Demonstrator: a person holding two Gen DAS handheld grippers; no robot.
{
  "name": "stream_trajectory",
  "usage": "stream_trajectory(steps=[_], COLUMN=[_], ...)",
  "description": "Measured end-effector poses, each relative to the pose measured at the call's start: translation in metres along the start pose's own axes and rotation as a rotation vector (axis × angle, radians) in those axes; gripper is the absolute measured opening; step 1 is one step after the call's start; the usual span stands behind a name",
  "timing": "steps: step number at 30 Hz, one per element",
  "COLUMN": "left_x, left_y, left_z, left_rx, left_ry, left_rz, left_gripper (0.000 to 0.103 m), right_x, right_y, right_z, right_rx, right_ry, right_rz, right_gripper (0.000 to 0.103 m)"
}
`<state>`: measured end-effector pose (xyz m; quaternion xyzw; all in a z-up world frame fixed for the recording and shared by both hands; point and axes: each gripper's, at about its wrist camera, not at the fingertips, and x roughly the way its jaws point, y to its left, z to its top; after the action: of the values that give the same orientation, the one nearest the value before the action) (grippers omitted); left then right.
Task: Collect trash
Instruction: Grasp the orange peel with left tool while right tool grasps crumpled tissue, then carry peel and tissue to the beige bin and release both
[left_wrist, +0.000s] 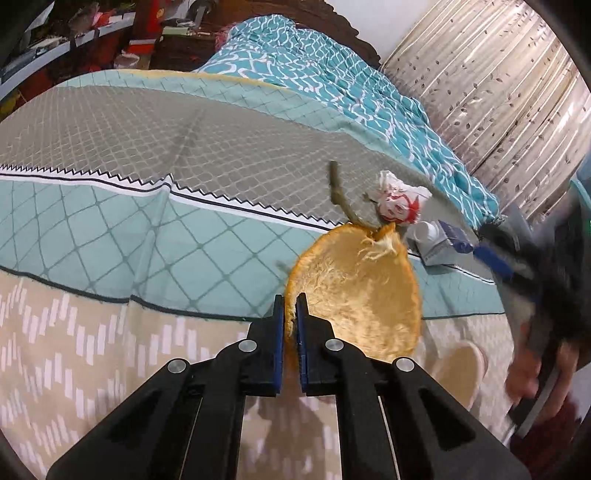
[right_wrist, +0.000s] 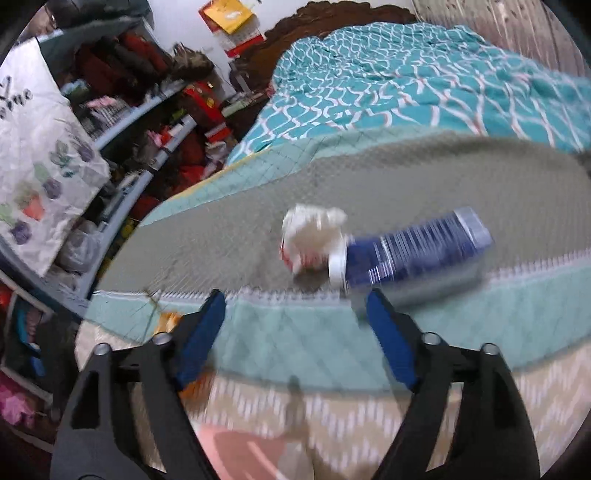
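Left gripper (left_wrist: 290, 314) pinched the orange peel (left_wrist: 358, 291) by its rim, clear of the bed (left_wrist: 184, 140). Right gripper (right_wrist: 295, 314), jaws apart and empty, faced the crumpled wrapper (right_wrist: 310, 236) and blue tube (right_wrist: 413, 251) lying farther on.

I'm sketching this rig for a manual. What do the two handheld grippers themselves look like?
Both look alike. The left gripper and right gripper each have two black plastic fingers with cut-out slots, blue pads on the inner faces, and round silver rivets at the joints. No cables, markings or sleeves are visible.
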<state>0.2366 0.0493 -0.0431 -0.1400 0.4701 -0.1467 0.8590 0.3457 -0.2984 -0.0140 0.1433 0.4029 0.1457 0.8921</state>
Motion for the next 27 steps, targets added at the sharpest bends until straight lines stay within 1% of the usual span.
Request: stream_trajectory(steps=[1,4,6,7,8,9,10,11,12,14,15,16,18,19,21,22,23,24,25,27], left_x=[0.001,0.004,0.006,0.007,0.007,0.008,0.007,0.007,0.007,0.005,0.004,0.003,0.0,0.001,0.003,0.005,0.009,0.01,0.011,0.007], left_y=[0.001,0.006,0.013,0.017,0.02,0.022,0.023,0.023,0.023,0.022,0.02,0.02,0.014,0.011,0.004,0.002,0.001,0.001,0.001,0.003], left_z=[0.0,0.0,0.002,0.003,0.003,0.003,0.003,0.003,0.003,0.002,0.002,0.001,0.0,0.0,0.0,0.001,0.0,0.0,0.0,-0.001], left_rx=[0.004,-0.012,-0.035,-0.052,-0.065,-0.071,-0.074,-0.075,-0.074,-0.072,-0.067,-0.061,-0.038,-0.03,-0.013,-0.009,-0.013,-0.015,-0.017,-0.046], left_ry=[-0.006,-0.004,0.002,0.009,0.014,0.016,0.017,0.016,0.016,0.012,0.006,0.001,-0.021,-0.022,-0.021,-0.012,0.016,0.016,0.017,0.031], left_rz=[-0.003,-0.031,-0.066,-0.077,-0.088,-0.1,-0.107,-0.116,-0.123,-0.135,-0.139,-0.139,-0.113,-0.103,-0.075,-0.075,-0.079,-0.052,-0.052,-0.076], left_gripper=[0.006,0.006,0.007,0.007,0.008,0.008,0.01,0.011,0.013,0.02,0.028,0.038,0.048,0.048,0.044,0.027,0.021,0.011,0.01,0.007], right_x=[0.018,0.053,0.082,0.099,0.107,0.112,0.109,0.102,0.089,0.062,0.05,0.029,0.012,0.0,-0.015,-0.022,-0.028,-0.034,-0.045,-0.06], right_y=[0.007,0.018,0.023,0.027,0.032,0.036,0.044,0.048,0.055,0.066,0.07,0.073,0.079,0.077,0.072,0.066,0.065,0.063,0.056,0.051], right_z=[0.015,0.036,0.043,0.043,0.042,0.039,0.037,0.035,0.034,0.028,0.024,0.016,0.004,-0.008,-0.025,-0.035,-0.045,-0.055,-0.066,-0.082], right_rx=[-0.042,-0.118,-0.162,-0.211,-0.256,-0.297,-0.335,-0.341,-0.348,-0.365,-0.371,-0.377,-0.376,-0.364,-0.336,-0.321,-0.311,-0.3,-0.283,-0.265], right_ry=[0.048,0.133,0.228,0.28,0.304,0.319,0.289,0.265,0.224,0.144,0.114,0.073,0.05,0.045,0.037,0.028,0.02,0.009,-0.023,-0.074], right_rz=[-0.027,-0.132,-0.176,-0.223,-0.261,-0.295,-0.304,-0.28,-0.25,-0.215,-0.197,-0.164,-0.122,-0.085,-0.041,-0.028,-0.023,-0.02,-0.019,-0.025], right_gripper=[0.085,0.086,0.086,0.085,0.077,0.054,0.053,0.044,0.042,0.042,0.042,0.042,0.042,0.042,0.042,0.042,0.042,0.042,0.042,0.042])
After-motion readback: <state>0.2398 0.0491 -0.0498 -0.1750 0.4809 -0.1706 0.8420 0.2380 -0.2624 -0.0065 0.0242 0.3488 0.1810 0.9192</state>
